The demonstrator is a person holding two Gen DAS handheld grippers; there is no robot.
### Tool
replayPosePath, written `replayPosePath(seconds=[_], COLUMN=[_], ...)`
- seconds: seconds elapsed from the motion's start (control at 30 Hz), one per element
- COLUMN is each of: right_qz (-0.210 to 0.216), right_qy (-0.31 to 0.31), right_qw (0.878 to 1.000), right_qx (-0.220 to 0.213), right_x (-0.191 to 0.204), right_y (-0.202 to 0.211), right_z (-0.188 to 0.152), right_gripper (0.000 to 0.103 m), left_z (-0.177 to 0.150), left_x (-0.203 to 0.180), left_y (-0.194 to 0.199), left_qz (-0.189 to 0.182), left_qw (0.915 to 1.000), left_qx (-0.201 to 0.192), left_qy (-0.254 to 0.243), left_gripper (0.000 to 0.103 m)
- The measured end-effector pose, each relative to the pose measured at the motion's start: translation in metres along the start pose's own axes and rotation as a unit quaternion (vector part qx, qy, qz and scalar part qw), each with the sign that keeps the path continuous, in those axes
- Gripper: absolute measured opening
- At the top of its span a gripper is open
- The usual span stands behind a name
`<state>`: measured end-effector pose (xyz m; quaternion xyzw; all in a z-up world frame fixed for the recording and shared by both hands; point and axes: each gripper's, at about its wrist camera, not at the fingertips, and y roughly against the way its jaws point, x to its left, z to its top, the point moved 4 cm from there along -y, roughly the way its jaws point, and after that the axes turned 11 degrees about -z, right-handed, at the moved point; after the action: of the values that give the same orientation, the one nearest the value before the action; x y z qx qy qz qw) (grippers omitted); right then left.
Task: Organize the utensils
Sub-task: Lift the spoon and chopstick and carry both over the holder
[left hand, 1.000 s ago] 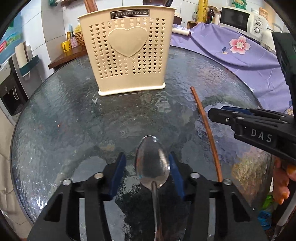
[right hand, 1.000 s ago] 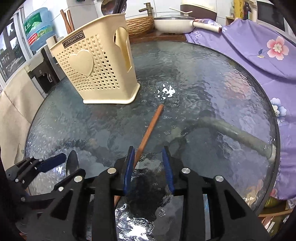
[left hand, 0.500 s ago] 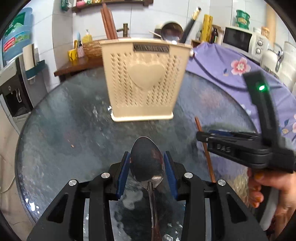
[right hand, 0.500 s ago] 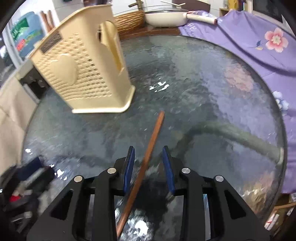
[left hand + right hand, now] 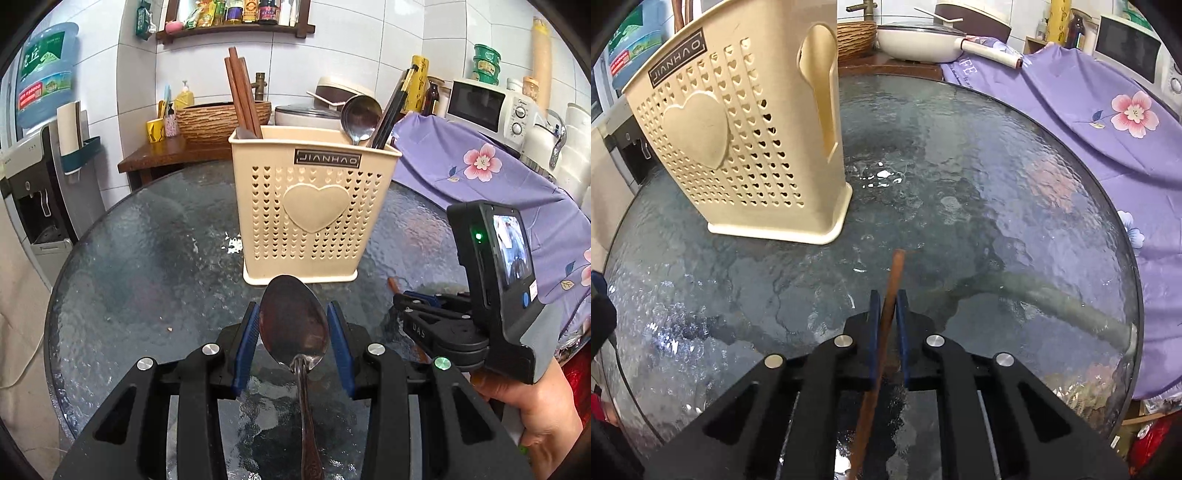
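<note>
My left gripper (image 5: 292, 325) is shut on a metal spoon (image 5: 293, 323), bowl forward, held above the glass table just before the cream utensil holder (image 5: 314, 206). The holder also shows in the right wrist view (image 5: 738, 147), at the upper left. It holds brown chopsticks (image 5: 242, 99), a ladle (image 5: 360, 118) and black chopsticks (image 5: 393, 107). My right gripper (image 5: 886, 306) is shut on a brown chopstick (image 5: 892, 284) low over the table; it also shows in the left wrist view (image 5: 424, 317), to the right of the spoon.
The round glass table (image 5: 960, 184) has a purple flowered cloth (image 5: 1108, 122) along its right side. A pan (image 5: 919, 44) and woven basket (image 5: 221, 118) stand on the wooden counter behind. A water dispenser (image 5: 33, 184) is at the left.
My left gripper has lifted the spoon off the table and tilted up toward the holder. My right gripper has closed on the chopstick.
</note>
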<state>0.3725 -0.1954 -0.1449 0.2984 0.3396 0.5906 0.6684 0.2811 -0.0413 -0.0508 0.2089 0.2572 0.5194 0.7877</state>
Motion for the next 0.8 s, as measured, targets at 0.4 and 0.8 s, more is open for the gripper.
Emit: replayPosePath(seconds=[0.4,0.8], right_qz=[0.168,0.232], right_qy=[-0.048,-0.011], right_qw=[0.983,0.959], right_qx=[-0.062,-0.162], right_x=[-0.029,-0.047], right_y=[0.060,0.161], right_z=[0.012,0.021], right_gripper=[0.007,0.007], left_z=[0.016,0.040], left_x=[-0.003,-0.011], left_y=[0.018,0.033], left_qz=[-0.026,-0.057], left_qw=[0.9992,0.9970], left_qx=[-0.031,-0.051], left_qy=[-0.002,-0.012], left_gripper=[0.037,0.036])
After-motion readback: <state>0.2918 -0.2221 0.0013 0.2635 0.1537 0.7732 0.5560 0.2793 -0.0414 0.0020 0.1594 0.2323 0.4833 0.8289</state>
